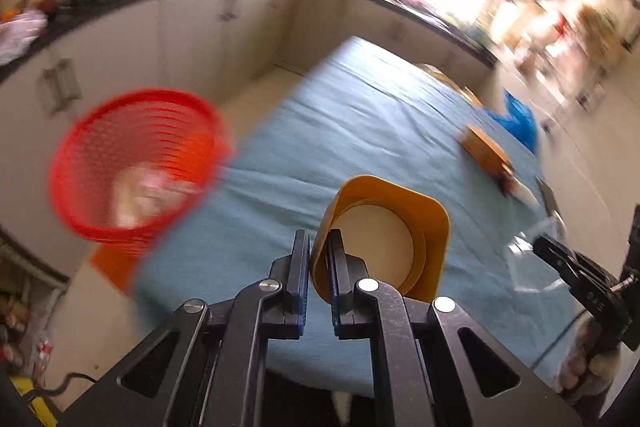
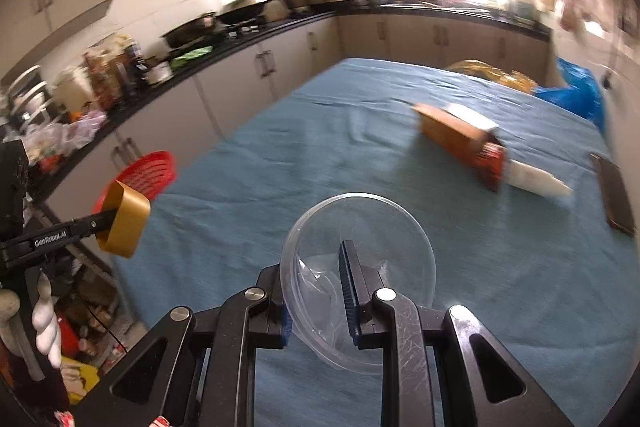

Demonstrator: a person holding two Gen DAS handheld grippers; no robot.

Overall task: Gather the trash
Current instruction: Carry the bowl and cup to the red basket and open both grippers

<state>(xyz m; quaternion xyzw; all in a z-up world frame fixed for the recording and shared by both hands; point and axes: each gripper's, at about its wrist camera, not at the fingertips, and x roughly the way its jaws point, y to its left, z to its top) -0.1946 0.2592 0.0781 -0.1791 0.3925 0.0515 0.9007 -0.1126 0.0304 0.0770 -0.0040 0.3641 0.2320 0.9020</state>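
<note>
**A:** So what are you holding right now?

**B:** Your left gripper (image 1: pixel 318 269) is clamped narrow on the wall of a squashed yellow paper cup (image 1: pixel 384 239), one finger inside the cup and one outside. The cup is off the tabletop (image 2: pixel 360 131), out by its left edge. In the right wrist view the same cup (image 2: pixel 124 223) hangs in front of the red mesh basket (image 2: pixel 140 175).

**A:** And your other hand?

**B:** Your right gripper (image 2: pixel 316 291) is pinched on the rim of a clear plastic bowl (image 2: pixel 356 267), one finger inside, the other outside the wall. There's some crumpled clear plastic inside the bowl, can't tell what it is exactly. The bowl is over the near part of the tabletop. From the left wrist view you only catch that gripper at the far right with a bit of the clear plastic (image 1: pixel 528 263).

**A:** Where's the basket?

**B:** The red basket (image 1: pixel 140 163) is beside the tabletop's left edge, lower than the top, with something pale already in it. It's blurred, so no details.

**A:** Anything left on the tabletop?

**B:** Yeah. A brown cardboard box (image 2: pixel 456 135) lies on its side towards the right edge, with a red pack and a white piece sticking out of its open end. A dark phone-like slab (image 2: pixel 614 197) sits right at the right edge, and a blue plastic bag (image 2: pixel 576 95) is at the far right corner, next to something yellowish.
</note>
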